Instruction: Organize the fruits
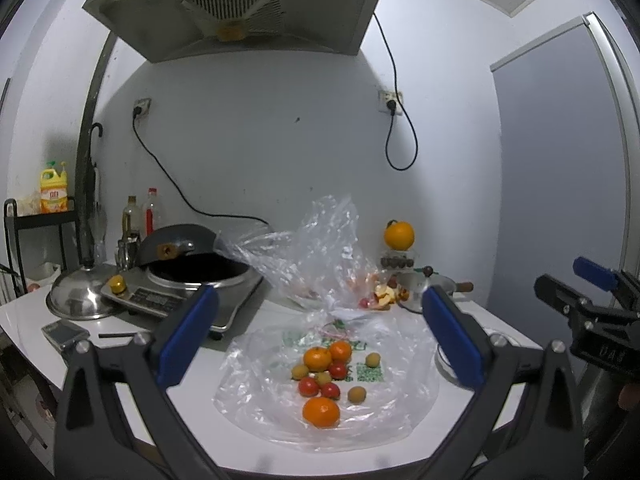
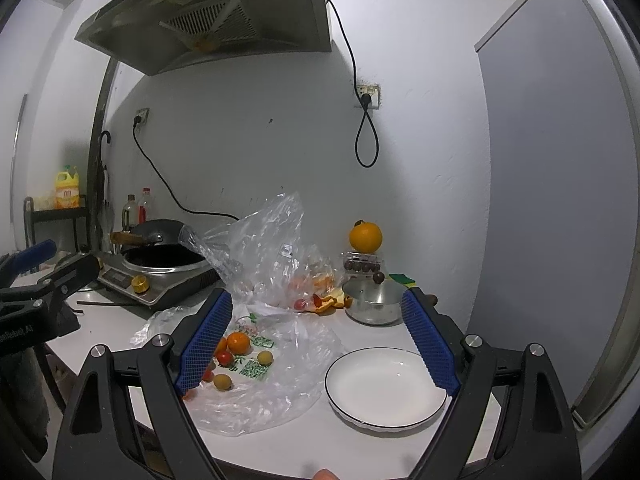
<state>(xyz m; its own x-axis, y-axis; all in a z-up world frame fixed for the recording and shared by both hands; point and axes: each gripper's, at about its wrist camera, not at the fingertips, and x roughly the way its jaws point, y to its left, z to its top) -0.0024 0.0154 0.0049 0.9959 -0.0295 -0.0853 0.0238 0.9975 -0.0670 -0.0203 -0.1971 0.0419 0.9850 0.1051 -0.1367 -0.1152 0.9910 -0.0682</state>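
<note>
Loose fruit lies on a flat clear plastic bag point(image 1: 280, 408) on the white counter: three tangerines, the nearest one point(image 1: 321, 412) at the front, several red cherry tomatoes point(image 1: 308, 386) and small yellowish round fruits point(image 1: 357, 394). My left gripper point(image 1: 320, 340) hovers open above and in front of this pile, holding nothing. My right gripper point(image 2: 320, 344) is also open and holds nothing, with an empty white plate point(image 2: 386, 388) below its right finger and the same fruit pile point(image 2: 239, 343) beside its left finger. The right gripper's body point(image 1: 592, 320) shows at the right edge of the left wrist view.
A crumpled clear bag point(image 1: 320, 248) with more fruit and peels stands behind the pile. Left of it sit an induction cooker with a wok point(image 1: 192, 264) and a steel lid point(image 1: 80, 296). A steel pot point(image 2: 374, 300) and an orange on a container point(image 2: 365, 237) are at the back right.
</note>
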